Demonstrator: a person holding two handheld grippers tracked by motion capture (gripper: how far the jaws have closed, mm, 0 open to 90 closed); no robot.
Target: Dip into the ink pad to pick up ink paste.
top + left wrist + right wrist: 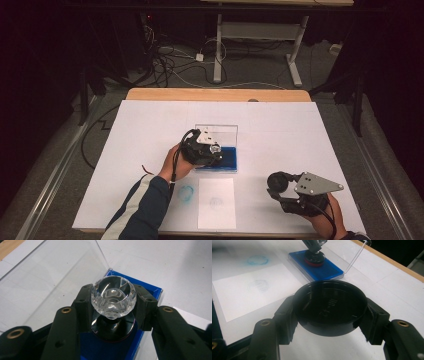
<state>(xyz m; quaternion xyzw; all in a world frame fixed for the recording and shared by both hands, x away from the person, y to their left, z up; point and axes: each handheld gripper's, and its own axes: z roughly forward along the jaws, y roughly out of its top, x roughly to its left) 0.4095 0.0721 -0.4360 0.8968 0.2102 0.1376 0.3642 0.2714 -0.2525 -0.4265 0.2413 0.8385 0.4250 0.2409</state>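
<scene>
Left gripper (214,148) clamps the stamp (113,298) by its clear faceted knob, pads on both sides; right gripper (278,184) clamps a round black cap (330,306), open side facing up toward its camera

Stamp stands upright, long axis vertical: knob on top, black round base down, base resting on the blue ink pad (107,347). In the right gripper view a red ring shows at the base where it meets the pad (325,268)

Pad sits in a tray with a clear lid (220,131) standing open behind it, mid table, just beyond the paper sheet (216,202). Cap held near the front right edge, well apart from the pad

Counts: one stamp, one cap, one ink pad, one loose sheet, two grippers. Two ring-shaped prints: a blue one (186,192) on the white table cover (280,135) left of the sheet, a faint one (216,202) on the sheet

Writing: raised lettering moulded inside the cap, too faint to read with any certainty; no brand seen elsewhere
</scene>
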